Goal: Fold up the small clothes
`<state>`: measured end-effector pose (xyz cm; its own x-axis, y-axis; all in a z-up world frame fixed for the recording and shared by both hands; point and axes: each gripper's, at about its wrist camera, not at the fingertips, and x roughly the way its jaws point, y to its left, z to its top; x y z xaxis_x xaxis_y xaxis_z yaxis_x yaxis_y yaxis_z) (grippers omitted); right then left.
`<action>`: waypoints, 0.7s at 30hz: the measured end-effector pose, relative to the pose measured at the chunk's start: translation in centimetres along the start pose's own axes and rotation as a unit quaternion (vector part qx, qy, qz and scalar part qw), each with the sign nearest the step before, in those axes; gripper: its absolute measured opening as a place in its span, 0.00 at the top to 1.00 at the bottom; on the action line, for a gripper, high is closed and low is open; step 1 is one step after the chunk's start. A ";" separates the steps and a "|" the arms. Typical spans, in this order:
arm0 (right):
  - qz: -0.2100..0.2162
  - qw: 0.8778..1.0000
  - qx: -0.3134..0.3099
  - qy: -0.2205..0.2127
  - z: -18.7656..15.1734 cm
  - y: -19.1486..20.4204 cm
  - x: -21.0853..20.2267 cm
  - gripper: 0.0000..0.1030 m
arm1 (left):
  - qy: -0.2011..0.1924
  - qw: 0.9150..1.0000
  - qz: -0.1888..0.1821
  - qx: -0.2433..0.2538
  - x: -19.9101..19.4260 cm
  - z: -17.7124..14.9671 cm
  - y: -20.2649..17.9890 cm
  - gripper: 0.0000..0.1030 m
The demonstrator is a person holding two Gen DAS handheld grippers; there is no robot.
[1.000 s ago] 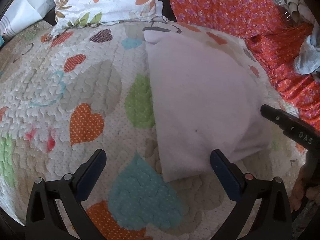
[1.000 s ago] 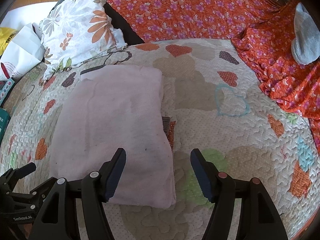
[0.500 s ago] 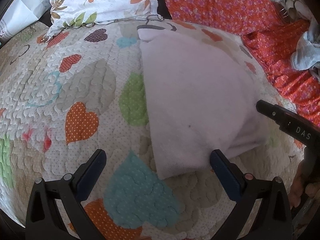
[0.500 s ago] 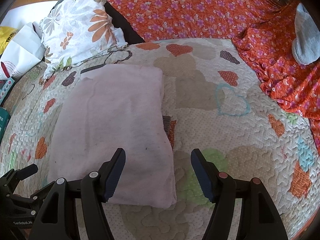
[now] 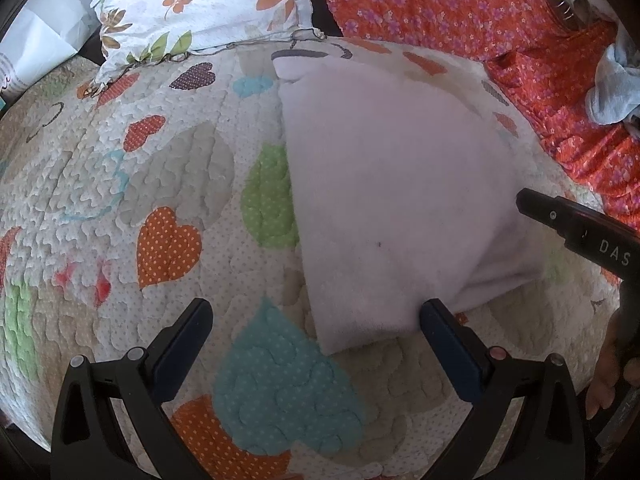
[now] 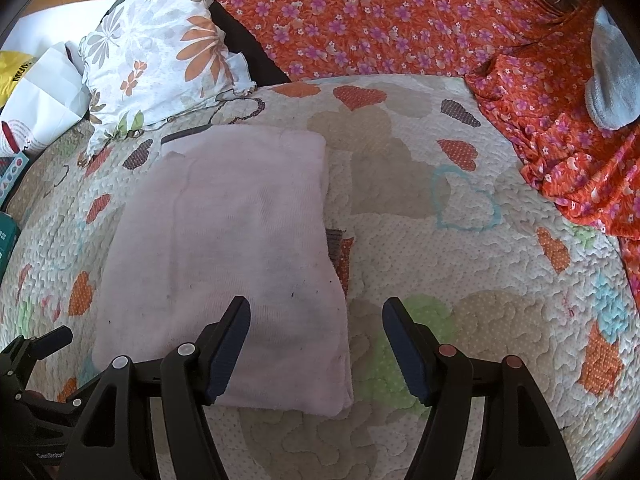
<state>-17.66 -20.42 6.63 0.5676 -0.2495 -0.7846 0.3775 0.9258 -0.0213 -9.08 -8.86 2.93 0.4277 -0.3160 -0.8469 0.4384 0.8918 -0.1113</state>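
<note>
- Right wrist view shows the pale pink garment [image 6: 224,248] lying flat on the heart-patterned quilt [image 6: 460,264] of the bed, already folded into a rough rectangle, its far end close to the floral pillow [image 6: 160,60].
- My right claw [image 6: 316,344] hangs over the garment's near right corner with its jaws apart and nothing between the pads; the inner pad is over cloth, the outer one over bare quilt just beside the garment's right edge.
- My left claw [image 5: 316,344] is likewise spread wide and empty, straddling the garment's near left corner; whether its right pad touches the hem I cannot tell.
- I judge the garment light, soft and limp: a thin knit that will sag and drape the moment I lift it, with no stiffness to hold a fold by itself.
- It looks neither slippery nor fragile, though the layers could slide apart if I catch only the top one.
- I would take it at the two near corners, one claw each, pinching through all the layers at the hem.
- The quilt under the garment is puffy, so a pad driven too low may gather quilt along with cloth.
</note>
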 end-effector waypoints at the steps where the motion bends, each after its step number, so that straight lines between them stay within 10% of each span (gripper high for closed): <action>1: 0.000 1.000 0.000 0.000 0.0 0.0 0.0 0.29 | 0.001 1.000 0.000 0.000 0.0 0.0 0.0 0.00; 21: -0.002 1.000 0.007 -0.001 0.2 -0.3 0.0 0.28 | 0.022 0.999 -0.024 0.010 0.8 -0.8 -0.8 0.00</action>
<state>-17.64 -20.75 6.74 0.5676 -0.2546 -0.7829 0.3903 0.9205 -0.0163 -9.73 -9.58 1.98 0.3705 -0.3429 -0.8632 0.4730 0.8695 -0.1424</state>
